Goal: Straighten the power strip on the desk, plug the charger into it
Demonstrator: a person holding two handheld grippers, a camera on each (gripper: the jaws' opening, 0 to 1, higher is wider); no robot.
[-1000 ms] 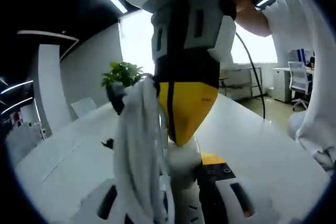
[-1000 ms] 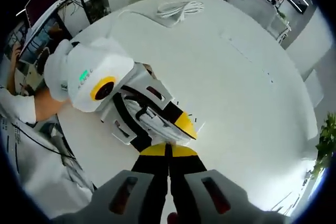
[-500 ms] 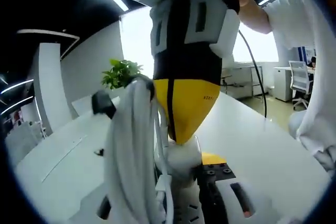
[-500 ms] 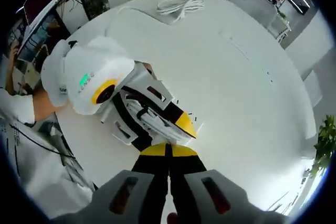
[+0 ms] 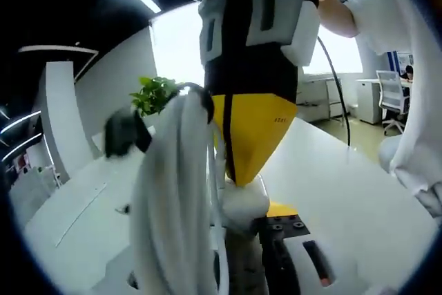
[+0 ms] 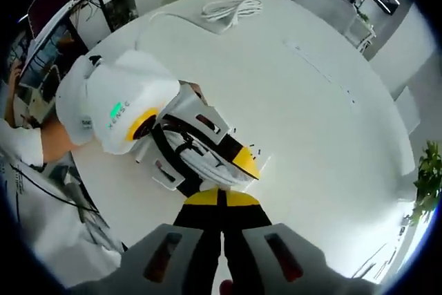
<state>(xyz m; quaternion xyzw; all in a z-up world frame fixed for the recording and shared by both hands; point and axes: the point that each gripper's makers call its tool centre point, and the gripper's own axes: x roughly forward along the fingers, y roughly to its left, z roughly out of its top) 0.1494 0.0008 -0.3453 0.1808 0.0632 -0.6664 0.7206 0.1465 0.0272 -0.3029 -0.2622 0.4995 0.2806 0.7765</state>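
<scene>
White coiled charger cable (image 5: 176, 198), hanging

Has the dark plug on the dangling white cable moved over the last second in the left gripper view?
Yes. The dark plug has swung up and left, from down by the desk to level with the potted plant.

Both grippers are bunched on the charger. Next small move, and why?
Probably back the right gripper off the charger. The left gripper appears to hold it, with the cable draped over it, while the right's jaws are shut with their tips at it. The power strip lies far across the desk, cord bunched; a free gripper could straighten it.
</scene>
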